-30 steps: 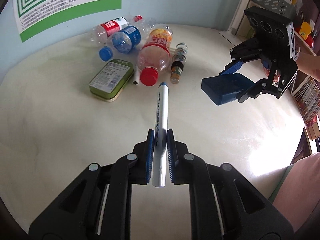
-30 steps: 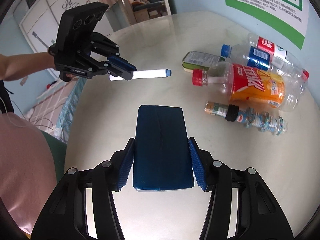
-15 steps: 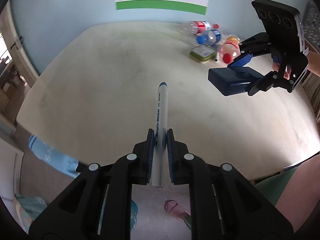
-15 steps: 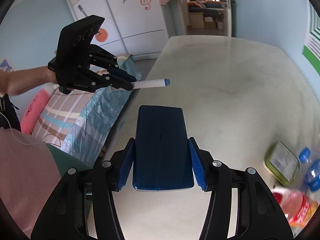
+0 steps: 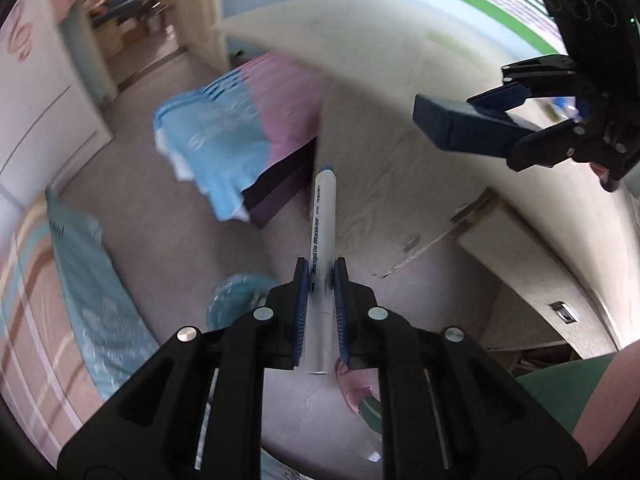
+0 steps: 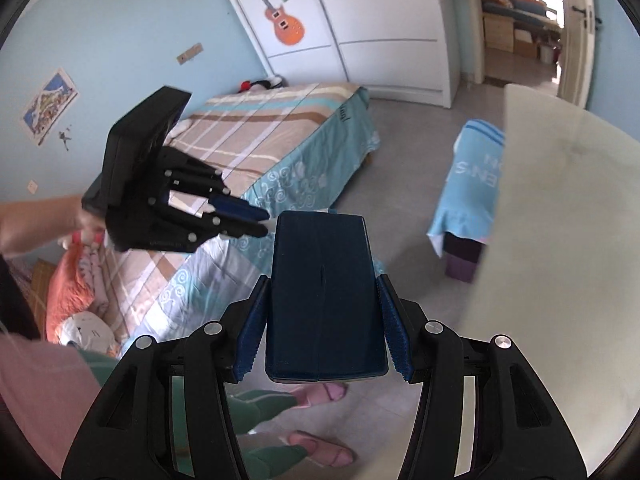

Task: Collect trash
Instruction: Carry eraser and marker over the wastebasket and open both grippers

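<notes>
Bedroom floor and bed fill both views, bench off aside. Left tool clamps a marker, right tool a blue box; carrying step, next needs a bin.

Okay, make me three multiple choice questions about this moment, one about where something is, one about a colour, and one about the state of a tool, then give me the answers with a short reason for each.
1. Where is the left tool pointing?
A. At bottles on the table
B. Past the table edge, toward the floor
C. Into a drawer

2. What colour is the cap of the marker?
A. Blue
B. Red
C. Green

3. What is the state of the right tool?
A. Open and empty
B. Shut on the marker
C. Shut on the dark blue case

Answers: 1 B, the left wrist view shows grey floor and a blue plastic bag beyond the marker, with the table off to the right. 2 A, the tip cap is blue on a white barrel. 3 C, both pads press the sides of the case.
</notes>
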`<state>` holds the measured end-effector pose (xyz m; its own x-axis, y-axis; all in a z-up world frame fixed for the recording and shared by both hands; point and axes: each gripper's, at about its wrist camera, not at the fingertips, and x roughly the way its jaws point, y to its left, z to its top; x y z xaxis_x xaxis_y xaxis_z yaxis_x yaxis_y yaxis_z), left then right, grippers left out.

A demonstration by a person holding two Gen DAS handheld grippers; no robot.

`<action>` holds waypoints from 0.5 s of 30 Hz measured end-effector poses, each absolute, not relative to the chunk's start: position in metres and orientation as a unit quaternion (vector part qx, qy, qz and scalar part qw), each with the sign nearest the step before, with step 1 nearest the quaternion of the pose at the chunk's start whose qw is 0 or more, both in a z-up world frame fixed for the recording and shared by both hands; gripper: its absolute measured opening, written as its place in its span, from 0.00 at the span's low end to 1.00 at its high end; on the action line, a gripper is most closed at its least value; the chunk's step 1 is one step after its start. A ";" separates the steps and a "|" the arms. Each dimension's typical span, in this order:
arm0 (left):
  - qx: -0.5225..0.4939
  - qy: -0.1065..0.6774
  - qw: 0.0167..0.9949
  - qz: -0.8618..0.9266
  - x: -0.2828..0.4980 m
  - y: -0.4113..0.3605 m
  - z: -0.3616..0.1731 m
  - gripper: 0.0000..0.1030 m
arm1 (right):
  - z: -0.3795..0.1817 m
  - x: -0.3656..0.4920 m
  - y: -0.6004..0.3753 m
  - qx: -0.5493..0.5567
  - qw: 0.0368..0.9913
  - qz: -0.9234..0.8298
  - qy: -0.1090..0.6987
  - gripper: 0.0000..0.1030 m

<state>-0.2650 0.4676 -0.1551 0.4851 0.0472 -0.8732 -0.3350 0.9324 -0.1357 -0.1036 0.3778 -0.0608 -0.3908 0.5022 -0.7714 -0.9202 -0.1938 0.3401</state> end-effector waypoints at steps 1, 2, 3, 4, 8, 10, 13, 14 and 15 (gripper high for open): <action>-0.156 0.498 0.844 0.122 -0.270 0.476 -0.163 0.11 | -0.069 -0.113 0.395 -0.261 0.482 0.727 0.414 0.52; -0.167 0.503 0.837 0.134 -0.276 0.486 -0.174 0.11 | -0.077 -0.123 0.410 -0.265 0.476 0.724 0.423 0.52; -0.182 0.508 0.829 0.143 -0.283 0.497 -0.187 0.11 | -0.085 -0.132 0.426 -0.269 0.470 0.722 0.430 0.52; -0.198 0.513 0.822 0.151 -0.287 0.507 -0.200 0.11 | -0.098 -0.142 0.442 -0.277 0.464 0.716 0.441 0.52; -0.239 0.527 0.798 0.170 -0.305 0.538 -0.250 0.11 | -0.158 -0.167 0.492 -0.294 0.444 0.684 0.498 0.52; -0.256 0.539 0.783 0.176 -0.309 0.551 -0.280 0.11 | -0.195 -0.176 0.510 -0.296 0.434 0.662 0.534 0.52; -0.273 0.562 0.760 0.182 -0.314 0.563 -0.320 0.11 | -0.249 -0.188 0.530 -0.297 0.425 0.626 0.582 0.52; -0.282 0.569 0.751 0.182 -0.315 0.568 -0.336 0.11 | -0.266 -0.192 0.537 -0.295 0.420 0.616 0.597 0.52; -0.287 0.572 0.747 0.183 -0.320 0.570 -0.345 0.11 | -0.280 -0.196 0.544 -0.295 0.419 0.606 0.608 0.52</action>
<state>-0.3201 0.5705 -0.3453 0.2793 -0.0545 -0.9587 -0.6010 0.7688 -0.2188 -0.1964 0.5437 -0.2804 -0.4743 0.1489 -0.8677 -0.8671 0.0912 0.4897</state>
